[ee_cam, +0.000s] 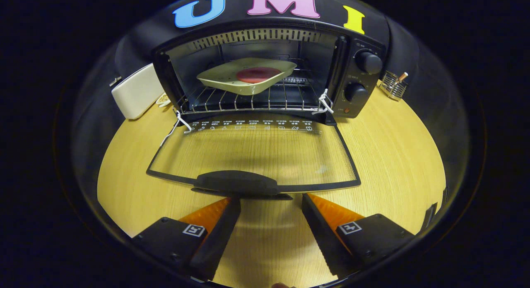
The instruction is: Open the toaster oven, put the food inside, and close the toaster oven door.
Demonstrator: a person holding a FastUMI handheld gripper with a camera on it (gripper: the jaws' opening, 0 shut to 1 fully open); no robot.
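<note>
A black toaster oven (356, 78) stands at the back of the wooden table, its glass door (256, 151) folded down flat toward me. On the wire rack (232, 101) inside rests a pale square plate (232, 78) with a round reddish piece of food (257, 74) on it. The door's dark handle (236, 182) lies just ahead of my fingertips. My gripper (271, 203) is open, with nothing between its fingers, a little above the table and just short of the handle.
A cream-coloured box (136, 93) leans beside the oven's left wall. A small wire holder (392, 85) sits right of the oven near the table's rim. White cords (178, 124) hang at both door hinges. Bare wooden table (397, 155) spreads either side of the door.
</note>
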